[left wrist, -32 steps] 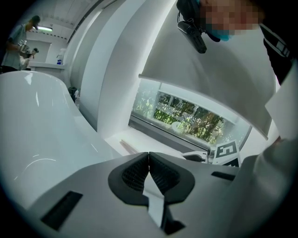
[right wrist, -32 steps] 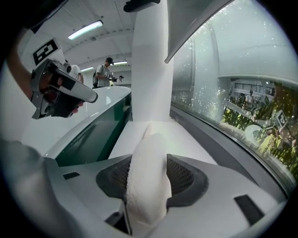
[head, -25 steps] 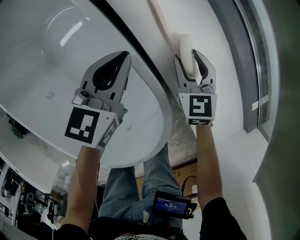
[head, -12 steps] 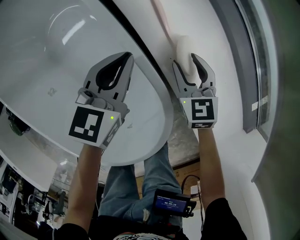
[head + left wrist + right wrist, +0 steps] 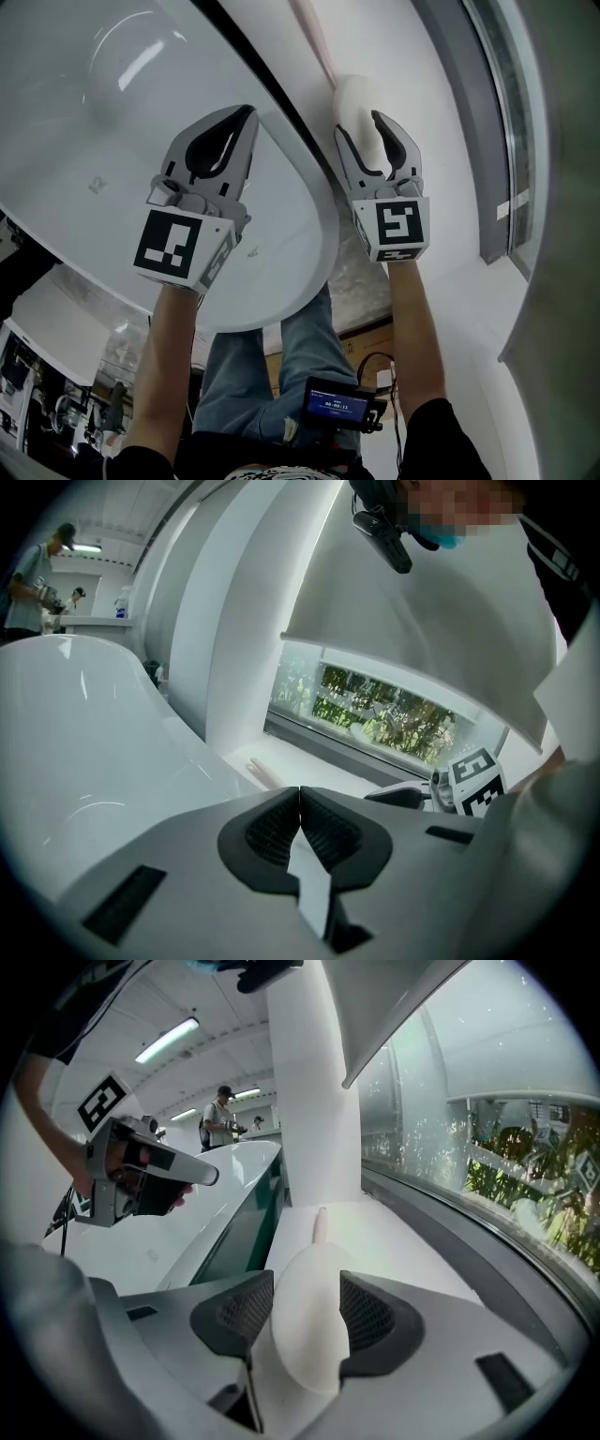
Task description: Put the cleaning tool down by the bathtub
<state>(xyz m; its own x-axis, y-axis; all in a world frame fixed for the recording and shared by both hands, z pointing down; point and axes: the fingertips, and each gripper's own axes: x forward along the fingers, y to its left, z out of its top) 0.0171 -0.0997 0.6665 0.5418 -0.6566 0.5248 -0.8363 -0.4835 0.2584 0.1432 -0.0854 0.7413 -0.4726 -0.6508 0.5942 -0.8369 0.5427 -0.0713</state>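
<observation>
The cleaning tool, a white rounded head [image 5: 354,97] [image 5: 309,1330] on a thin pink handle [image 5: 313,36] [image 5: 320,1224], lies on the white ledge [image 5: 412,84] [image 5: 403,1246] beside the bathtub [image 5: 103,122] [image 5: 220,1199]. My right gripper [image 5: 361,125] [image 5: 307,1309] stands open, its jaws wide on either side of the head, with narrow gaps at the pads. My left gripper [image 5: 242,117] [image 5: 299,794] is shut and empty, held over the tub's rim. The right gripper [image 5: 441,794] also shows from the left gripper view.
A dark gap [image 5: 272,80] runs between the tub and the ledge. A grey window frame [image 5: 473,103] and glass [image 5: 487,1147] border the ledge on the right. A white column [image 5: 314,1082] rises at the ledge's far end. People stand far off [image 5: 28,564] [image 5: 221,1117].
My right gripper's jaws have spread and slid back along the tool's head, which now sits nearer the fingertips. The left gripper has hardly moved.
</observation>
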